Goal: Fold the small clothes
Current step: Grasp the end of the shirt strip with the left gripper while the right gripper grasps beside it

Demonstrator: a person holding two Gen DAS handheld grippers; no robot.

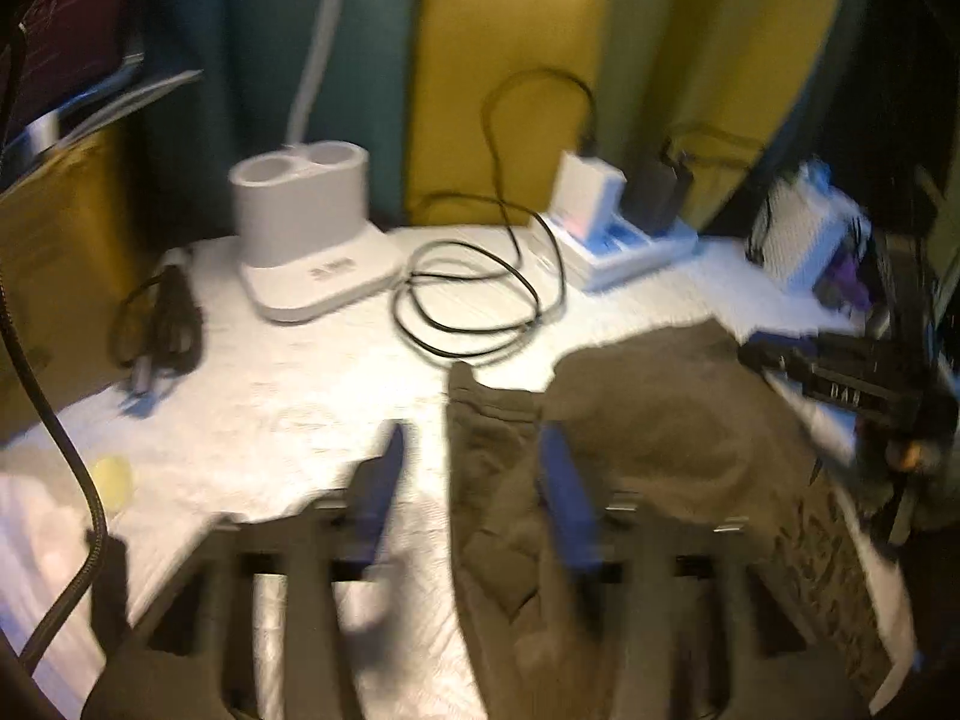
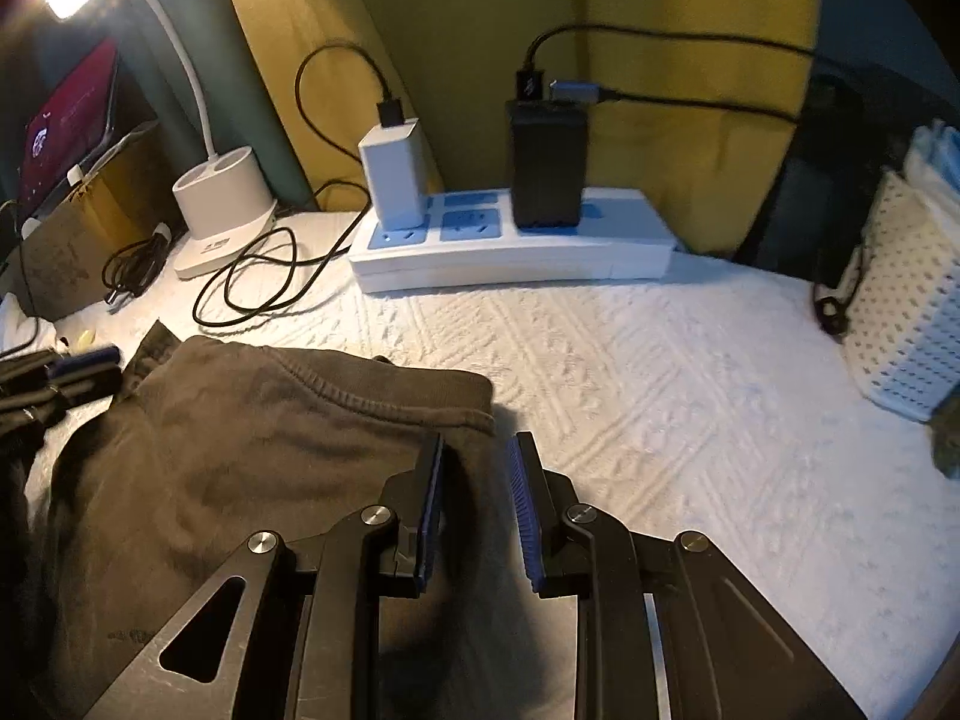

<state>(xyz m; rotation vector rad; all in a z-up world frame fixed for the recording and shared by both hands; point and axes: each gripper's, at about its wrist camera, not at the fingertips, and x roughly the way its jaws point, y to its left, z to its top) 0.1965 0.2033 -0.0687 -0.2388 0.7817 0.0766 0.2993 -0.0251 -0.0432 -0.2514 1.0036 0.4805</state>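
Note:
A dark olive garment (image 1: 660,420) (image 2: 240,450) lies bunched on the white textured table cover (image 2: 660,390). In the blurred left wrist view my left gripper (image 1: 473,438) stands open. Its fingers straddle the garment's left edge, one blue pad over bare cover and the other over the cloth. My right gripper (image 2: 477,450) hangs over the garment's right hemmed corner. Its jaws are narrow but apart, with the cloth's edge lying between them and no pad plainly pressing on it. Each gripper shows in the other's view: the right one (image 1: 774,354), the left one (image 2: 102,369).
At the back stand a white lamp base (image 2: 222,204), a loose coil of black cable (image 2: 258,282), and a power strip (image 2: 510,246) with a white charger and a black adapter. A white perforated basket (image 2: 912,312) is at the right, a cardboard box (image 2: 78,240) at the left.

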